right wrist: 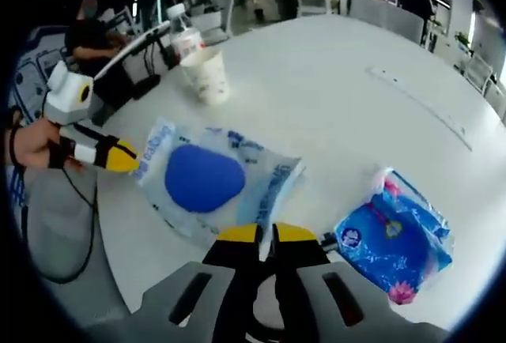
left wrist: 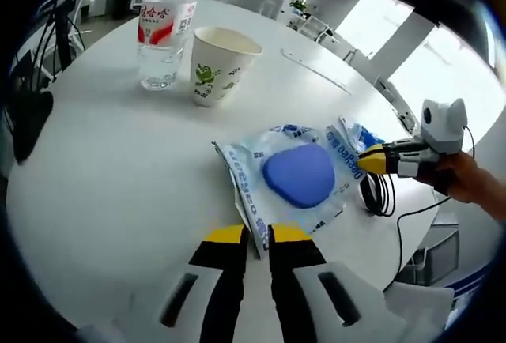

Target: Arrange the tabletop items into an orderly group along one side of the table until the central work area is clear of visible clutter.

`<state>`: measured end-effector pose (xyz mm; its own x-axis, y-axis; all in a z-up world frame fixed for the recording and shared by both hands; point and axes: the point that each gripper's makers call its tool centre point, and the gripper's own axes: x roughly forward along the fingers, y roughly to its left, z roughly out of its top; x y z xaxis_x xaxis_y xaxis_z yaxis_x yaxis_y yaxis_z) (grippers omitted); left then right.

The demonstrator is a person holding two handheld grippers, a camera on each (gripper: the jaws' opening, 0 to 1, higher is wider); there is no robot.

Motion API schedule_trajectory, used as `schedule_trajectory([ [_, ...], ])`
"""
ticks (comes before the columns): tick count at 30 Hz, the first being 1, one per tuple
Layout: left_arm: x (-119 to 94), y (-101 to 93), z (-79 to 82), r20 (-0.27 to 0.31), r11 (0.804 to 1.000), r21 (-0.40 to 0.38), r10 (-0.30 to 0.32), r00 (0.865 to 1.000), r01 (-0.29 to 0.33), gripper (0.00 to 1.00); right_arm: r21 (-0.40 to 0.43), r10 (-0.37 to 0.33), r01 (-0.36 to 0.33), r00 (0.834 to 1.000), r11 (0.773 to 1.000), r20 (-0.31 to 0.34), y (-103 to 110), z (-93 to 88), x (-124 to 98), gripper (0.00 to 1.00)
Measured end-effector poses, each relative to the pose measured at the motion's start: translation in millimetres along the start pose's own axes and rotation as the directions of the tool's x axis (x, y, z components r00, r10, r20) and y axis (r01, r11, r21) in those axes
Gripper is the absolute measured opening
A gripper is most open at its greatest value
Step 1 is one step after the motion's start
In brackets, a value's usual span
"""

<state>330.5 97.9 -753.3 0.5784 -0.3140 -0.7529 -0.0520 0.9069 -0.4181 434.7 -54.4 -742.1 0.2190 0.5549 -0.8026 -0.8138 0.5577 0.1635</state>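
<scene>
Right now the clear packet with the blue pad [left wrist: 299,175] lies on the white table [left wrist: 118,169] stretched between both grippers, the left gripper [left wrist: 254,235] and right gripper [right wrist: 266,233] each pinching opposite edges with nearly closed jaws.

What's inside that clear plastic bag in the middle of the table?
Inside the clear plastic bag lies a rounded blue pad, seen through the film. Its underside and anything beneath it are hidden. Both grippers pinch the bag's edges: left gripper, right gripper.
</scene>
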Motion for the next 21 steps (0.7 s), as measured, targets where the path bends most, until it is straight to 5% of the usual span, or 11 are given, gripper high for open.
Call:
schedule_trajectory([
  [8, 0.0, -3.6, -1.3, -0.019, 1.000, 0.031, -0.005, 1.000, 0.005, 0.00, 0.039, -0.016, 0.015, 1.000, 0.999, 0.018, -5.7, -2.0, -1.6, 0.00],
  [21, 5.0, -25.1, 50.1, 0.058, 0.997, 0.069, -0.023, 0.998, 0.019, 0.00, 0.101, -0.073, 0.062, 0.991, 0.993, 0.115, -24.3, 13.5, -32.2, 0.00],
])
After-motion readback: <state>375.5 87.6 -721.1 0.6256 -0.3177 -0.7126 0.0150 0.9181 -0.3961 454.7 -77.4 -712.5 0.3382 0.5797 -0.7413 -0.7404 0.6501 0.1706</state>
